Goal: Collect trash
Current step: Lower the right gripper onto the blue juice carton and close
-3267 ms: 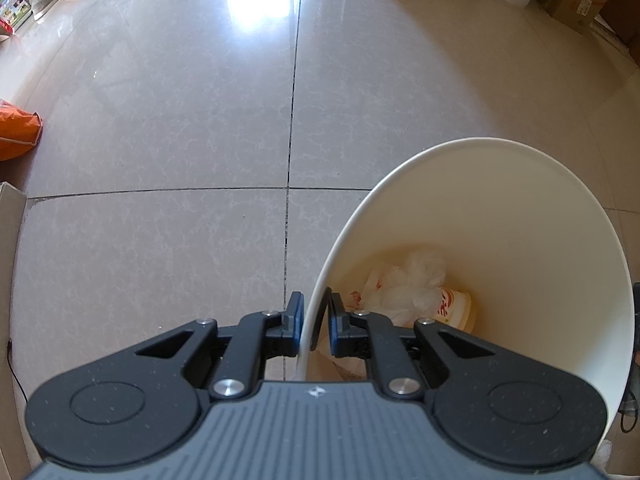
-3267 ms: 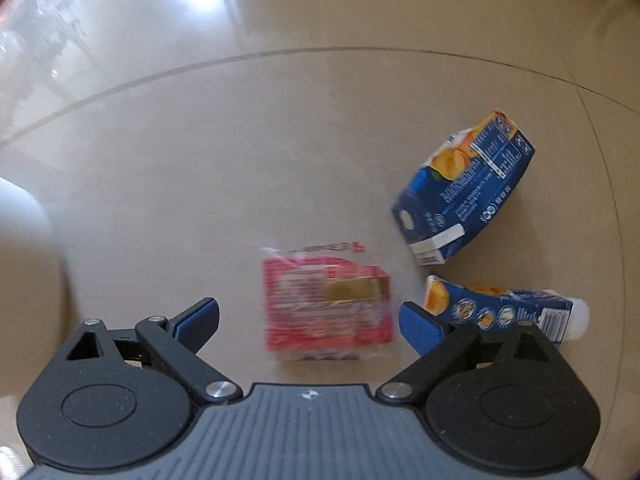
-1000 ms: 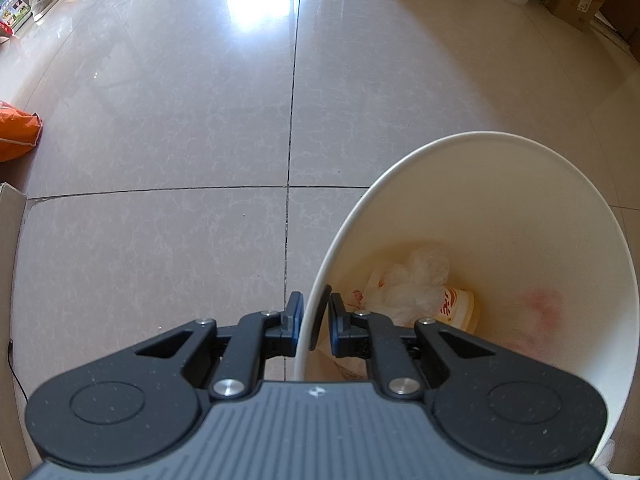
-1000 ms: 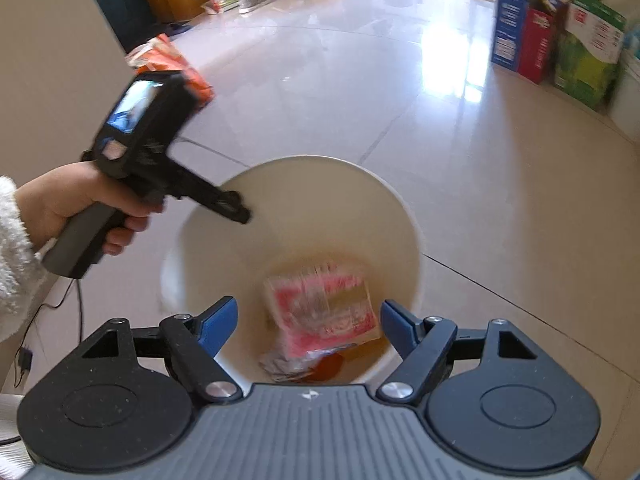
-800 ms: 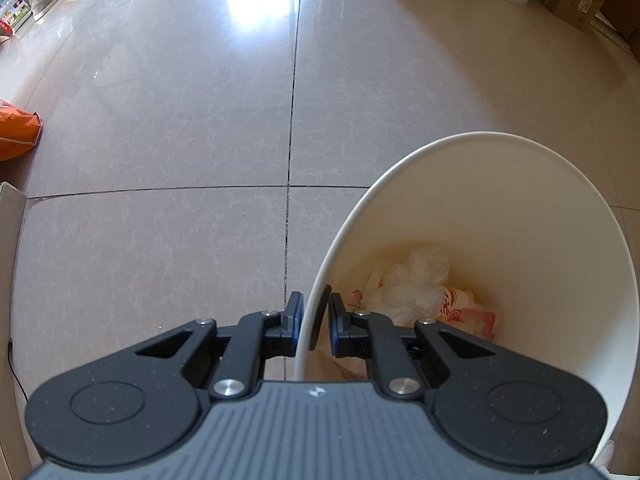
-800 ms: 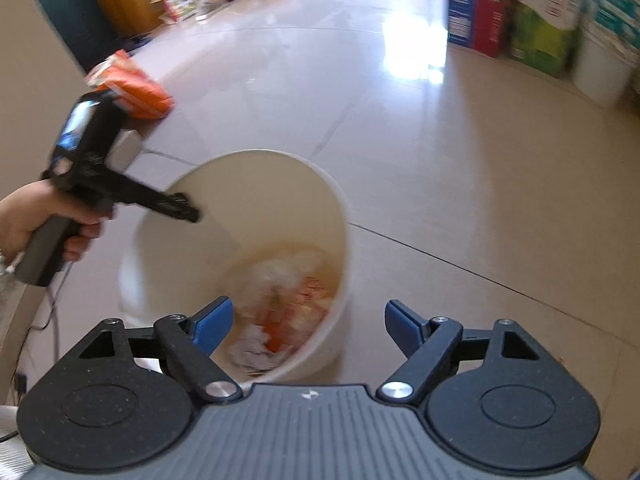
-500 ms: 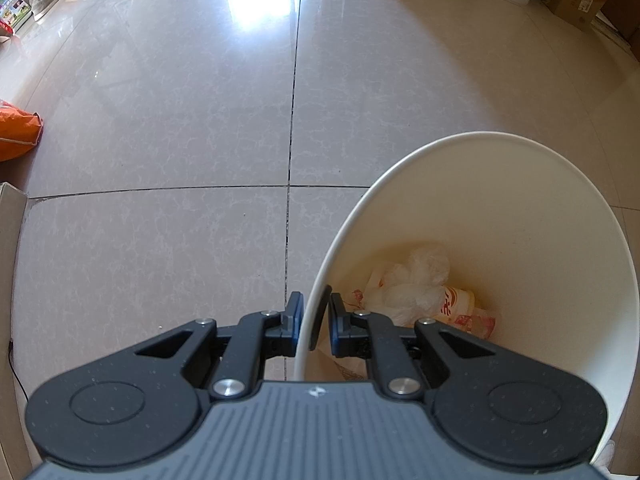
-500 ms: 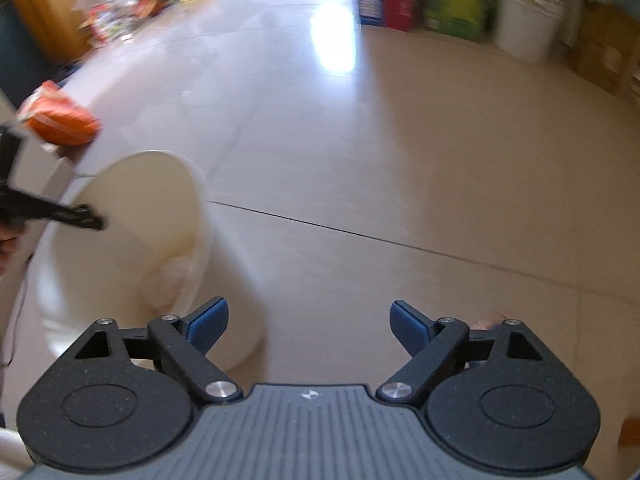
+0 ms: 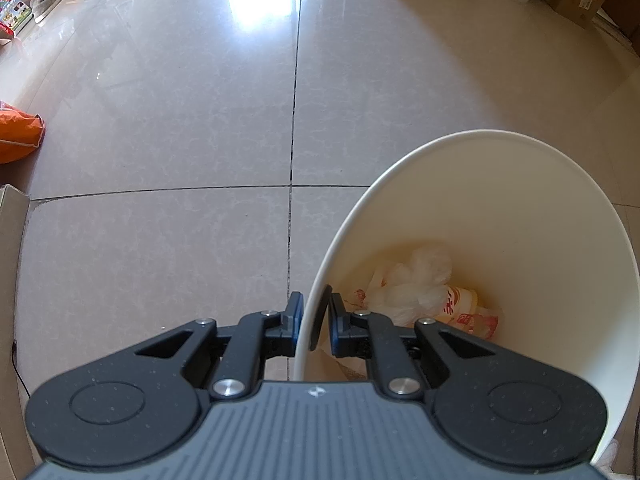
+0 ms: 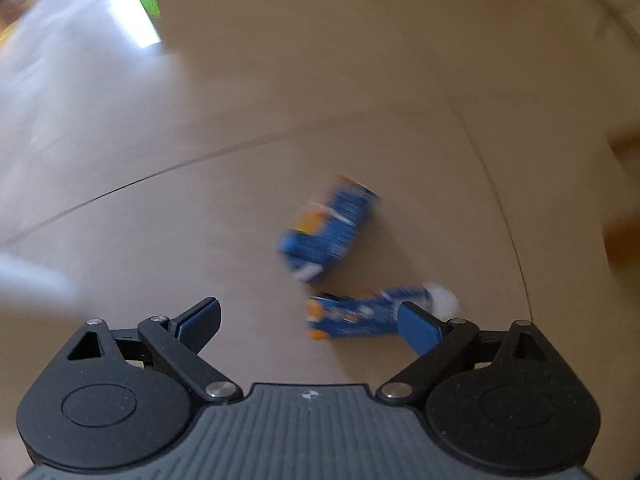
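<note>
Left gripper (image 9: 315, 318) pinched on the rim of the white bin (image 9: 500, 216), right gripper (image 10: 308, 320) spread wide and empty above two blue cartons (image 10: 330, 228) on the tiled floor (image 10: 200, 140) — risk: view blurred, so a hasty closure may nudge the nearer carton (image 10: 360, 312) aside.
</note>
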A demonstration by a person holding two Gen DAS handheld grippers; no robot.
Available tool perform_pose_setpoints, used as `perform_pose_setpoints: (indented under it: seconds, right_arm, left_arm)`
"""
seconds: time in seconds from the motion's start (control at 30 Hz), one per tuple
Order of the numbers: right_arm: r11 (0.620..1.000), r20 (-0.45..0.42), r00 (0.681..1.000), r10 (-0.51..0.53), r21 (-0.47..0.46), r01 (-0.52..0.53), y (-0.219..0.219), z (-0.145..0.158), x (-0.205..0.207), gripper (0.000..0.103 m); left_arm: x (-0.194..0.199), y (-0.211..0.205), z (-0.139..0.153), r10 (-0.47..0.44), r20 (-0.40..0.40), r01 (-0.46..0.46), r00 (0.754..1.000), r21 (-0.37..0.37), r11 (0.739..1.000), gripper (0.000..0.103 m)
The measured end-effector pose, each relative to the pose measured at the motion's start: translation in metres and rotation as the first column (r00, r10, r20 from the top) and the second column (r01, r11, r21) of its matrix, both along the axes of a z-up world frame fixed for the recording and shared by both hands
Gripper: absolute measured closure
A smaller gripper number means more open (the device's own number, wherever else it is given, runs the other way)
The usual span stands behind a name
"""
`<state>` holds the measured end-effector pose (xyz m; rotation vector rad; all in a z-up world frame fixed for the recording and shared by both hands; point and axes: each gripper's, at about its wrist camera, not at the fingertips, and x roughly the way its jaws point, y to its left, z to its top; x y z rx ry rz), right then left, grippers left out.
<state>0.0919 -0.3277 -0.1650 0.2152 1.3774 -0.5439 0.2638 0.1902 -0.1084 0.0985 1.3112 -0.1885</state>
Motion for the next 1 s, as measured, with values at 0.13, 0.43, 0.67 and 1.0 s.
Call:
perform_pose_setpoints:
  seconds: [0.13, 0.43, 0.67, 1.0]
  right_arm:
    - [0.974, 0.009, 0.976, -0.220, 0.050, 0.219, -0.038, -0.025, -0.026, 0.008]
    - [0.853, 0.073, 0.852, -0.519, 0.104, 0.511, -0.075, -0.068, -0.049, 0.025]
    - [0.732, 0.096, 0.726, -0.681, 0.137, 0.668, -0.091, -0.090, -0.059, 0.034]
    - [0.785, 0.008, 0.787, -0.616, 0.087, 0.613, -0.084, -0.115, -0.052, 0.057]
  left_arm:
    - [0.000, 0.000, 0.000, -0.002, 0.001, 0.002, 1.000, 0.004, 1.000, 0.092]
    - [-0.001, -0.003, 0.000, -0.005, 0.003, 0.005, 1.000, 0.014, 1.000, 0.092]
    - [-0.001, -0.005, -0.001, -0.008, 0.004, 0.007, 1.000, 0.022, 1.000, 0.092]
    - [-0.001, -0.007, -0.001, -0.008, 0.004, 0.008, 1.000, 0.026, 1.000, 0.092]
